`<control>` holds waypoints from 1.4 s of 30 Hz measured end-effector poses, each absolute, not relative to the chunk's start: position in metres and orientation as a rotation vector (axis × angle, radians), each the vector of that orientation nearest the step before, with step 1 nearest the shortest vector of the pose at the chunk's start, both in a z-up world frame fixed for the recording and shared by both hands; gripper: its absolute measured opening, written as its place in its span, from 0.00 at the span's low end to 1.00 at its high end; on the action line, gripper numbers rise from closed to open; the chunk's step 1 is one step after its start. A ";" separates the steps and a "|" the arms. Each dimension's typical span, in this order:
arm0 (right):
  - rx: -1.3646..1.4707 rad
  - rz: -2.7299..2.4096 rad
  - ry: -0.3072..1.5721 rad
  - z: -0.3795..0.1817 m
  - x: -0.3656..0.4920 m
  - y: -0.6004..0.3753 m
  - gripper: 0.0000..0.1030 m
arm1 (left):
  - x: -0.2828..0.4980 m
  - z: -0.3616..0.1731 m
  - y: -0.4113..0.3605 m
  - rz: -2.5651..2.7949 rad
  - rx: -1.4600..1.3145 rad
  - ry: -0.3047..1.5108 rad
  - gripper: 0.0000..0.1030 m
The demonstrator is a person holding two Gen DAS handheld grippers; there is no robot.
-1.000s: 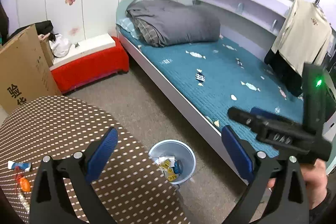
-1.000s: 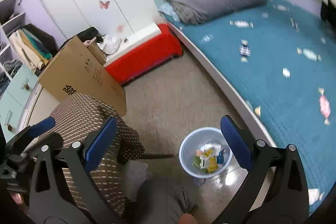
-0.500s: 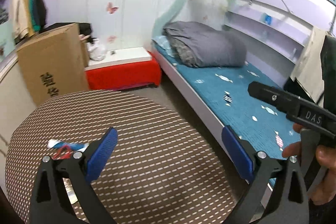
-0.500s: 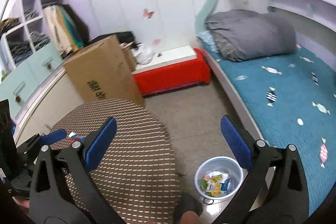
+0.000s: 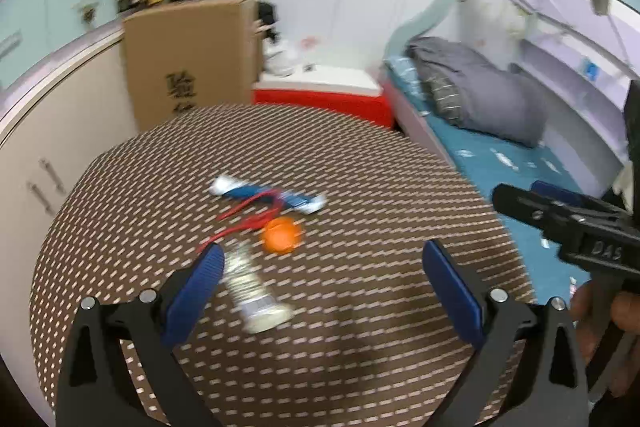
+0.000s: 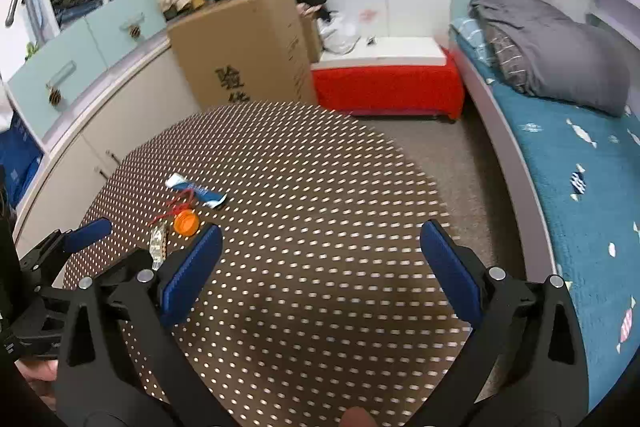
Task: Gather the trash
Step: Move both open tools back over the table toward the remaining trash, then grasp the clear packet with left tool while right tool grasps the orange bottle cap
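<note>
Trash lies on a round brown dotted table (image 5: 360, 347): a blue-and-white wrapper (image 5: 268, 194), a red string (image 5: 248, 215), an orange cap (image 5: 281, 235) and a silvery wrapper (image 5: 250, 287). My left gripper (image 5: 320, 283) is open and empty, just above the silvery wrapper. My right gripper (image 6: 320, 263) is open and empty over the table (image 6: 320, 307), to the right of the trash; the same wrapper (image 6: 197, 191), orange cap (image 6: 186, 223) and silvery wrapper (image 6: 158, 245) show there. The right gripper also shows in the left wrist view (image 5: 560, 219). The trash bin is out of view.
A cardboard box (image 6: 244, 47) stands behind the table beside a white cabinet (image 6: 80, 131). A red bench (image 6: 388, 83) sits at the back. A bed with a teal cover (image 6: 580, 179) and grey duvet (image 6: 552, 43) runs along the right.
Both grippers have swung left and up from the floor bin to the table. The trash on the table has come into the middle of the left view; the bin has left both views.
</note>
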State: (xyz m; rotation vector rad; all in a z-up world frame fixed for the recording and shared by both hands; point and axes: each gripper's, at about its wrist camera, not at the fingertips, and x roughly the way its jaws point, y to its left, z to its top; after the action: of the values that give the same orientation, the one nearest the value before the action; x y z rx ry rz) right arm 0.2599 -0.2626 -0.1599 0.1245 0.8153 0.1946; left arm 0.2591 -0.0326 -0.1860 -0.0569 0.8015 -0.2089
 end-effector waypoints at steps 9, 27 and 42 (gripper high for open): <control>0.105 0.256 0.889 -0.191 0.277 -0.223 0.94 | 0.273 -0.229 0.007 -0.080 -0.116 0.904 0.94; 0.054 0.414 0.923 -0.216 0.303 -0.160 0.94 | 0.269 -0.240 0.017 -0.132 -0.047 0.909 0.14; -0.195 0.454 0.893 -0.232 0.315 -0.088 0.29 | 0.242 -0.241 0.049 -0.118 -0.123 0.913 0.13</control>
State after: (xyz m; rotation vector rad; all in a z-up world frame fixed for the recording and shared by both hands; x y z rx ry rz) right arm 0.3152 -0.0881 -0.2322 -0.1945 0.8928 0.4539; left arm 0.2417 0.0486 -0.2411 -0.1228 0.9132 -0.1177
